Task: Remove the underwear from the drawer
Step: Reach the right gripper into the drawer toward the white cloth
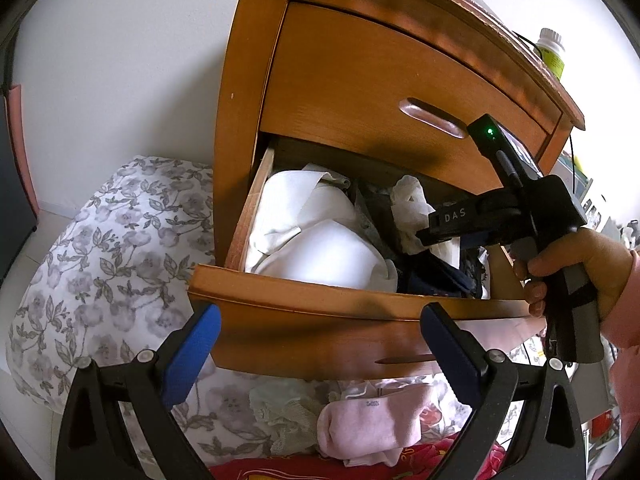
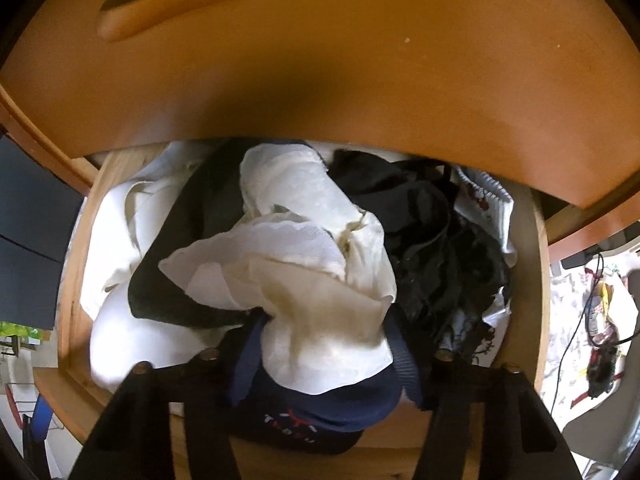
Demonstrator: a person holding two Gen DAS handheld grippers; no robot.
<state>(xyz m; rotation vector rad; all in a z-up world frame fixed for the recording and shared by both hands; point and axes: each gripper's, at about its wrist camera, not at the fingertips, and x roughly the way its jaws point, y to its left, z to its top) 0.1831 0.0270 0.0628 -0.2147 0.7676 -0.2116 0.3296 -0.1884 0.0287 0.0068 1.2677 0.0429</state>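
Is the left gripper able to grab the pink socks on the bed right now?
Probably yes. The left gripper is open and empty, and the pink socks lie uncovered on the bed just below it. The open drawer's front juts out above them, so it would dip under that.

A plain white wall (image 1: 120, 60) stands behind a nightstand of orange-brown wood (image 1: 240, 80) with a curved front. Its top carries a white bottle with a green label (image 1: 552, 54). Beside it lies white bedding with a grey flower print (image 1: 100, 260). The pale floor (image 1: 24, 256) shows at the left. Daylight is bright.
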